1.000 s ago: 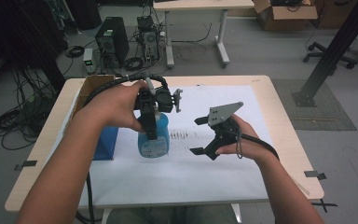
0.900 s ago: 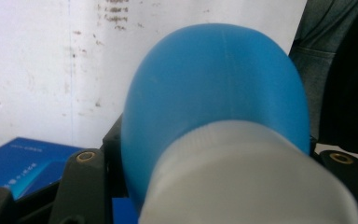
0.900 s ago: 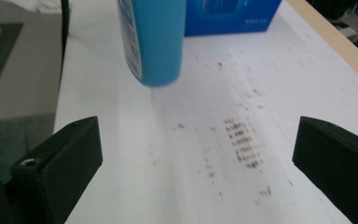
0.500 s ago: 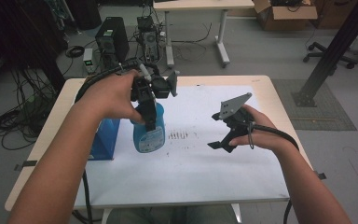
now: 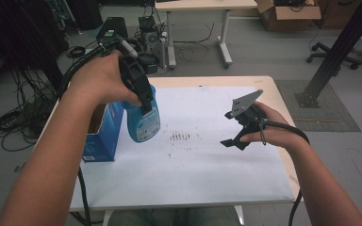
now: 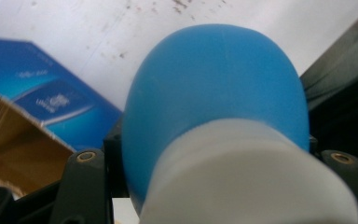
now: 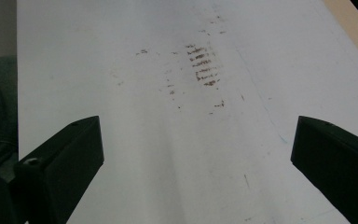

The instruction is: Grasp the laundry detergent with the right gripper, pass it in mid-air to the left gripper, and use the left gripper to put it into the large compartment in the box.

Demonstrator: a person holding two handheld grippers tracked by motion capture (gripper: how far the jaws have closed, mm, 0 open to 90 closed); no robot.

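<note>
The left tongs (image 5: 143, 101) squeeze the blue bottle (image 5: 142, 121) near its top, in the air over the table's (image 5: 264, 84) left side. It could slip out and fall. The right tongs (image 5: 238, 128) are wide open, holding nothing.

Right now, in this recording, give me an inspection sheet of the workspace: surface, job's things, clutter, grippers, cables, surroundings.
Surface: white sheet over a wooden table, with brown smudge marks near its middle.
Job's things: blue spray bottle held above the sheet's left part; open blue box at the table's left edge.
Clutter: nothing seen on the sheet apart from the marks.
Grippers: left gripper shut on the bottle; right gripper open, empty, above the sheet's right side.
Cables: one trails from each gripper; loose cables on the floor at left.
Surroundings: another table, equipment, cardboard box, office chair, black post.
</note>
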